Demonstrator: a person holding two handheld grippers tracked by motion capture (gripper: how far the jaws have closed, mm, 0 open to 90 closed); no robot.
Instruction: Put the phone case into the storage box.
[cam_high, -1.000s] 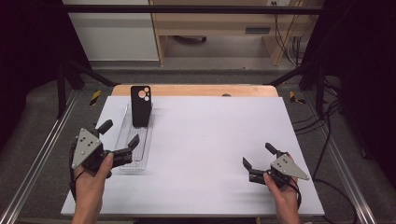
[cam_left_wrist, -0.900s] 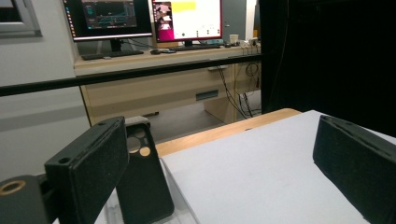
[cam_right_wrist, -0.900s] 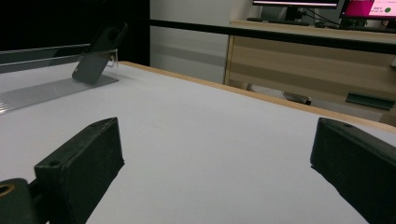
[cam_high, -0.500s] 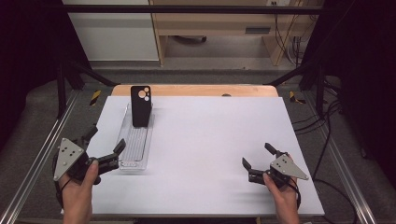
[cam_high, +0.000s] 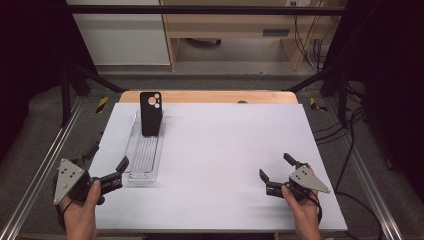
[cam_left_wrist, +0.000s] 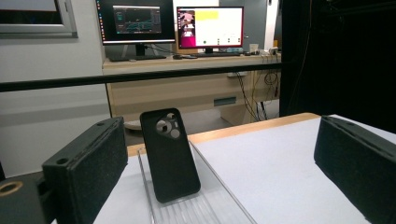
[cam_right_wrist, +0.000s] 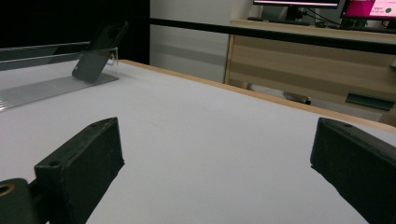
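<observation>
Black phone case (cam_high: 150, 113) propped in a clear ribbed tray (cam_high: 145, 155), round camera cutouts at its top.

It leans at the tray's 12 o'clock end; the left gripper (cam_high: 106, 169) sits near the tray's 6 o'clock end, jaws open and empty; the right gripper (cam_high: 275, 167), also spread wide, is well apart at 4 o'clock.

High view looks down; both gripper views (low, near tabletop) share phone case (cam_high: 150, 113).

Black phone case (cam_high: 150, 113), propped upright, leaning back, at far end of clear ribbed tray (cam_high: 141, 161)
</observation>
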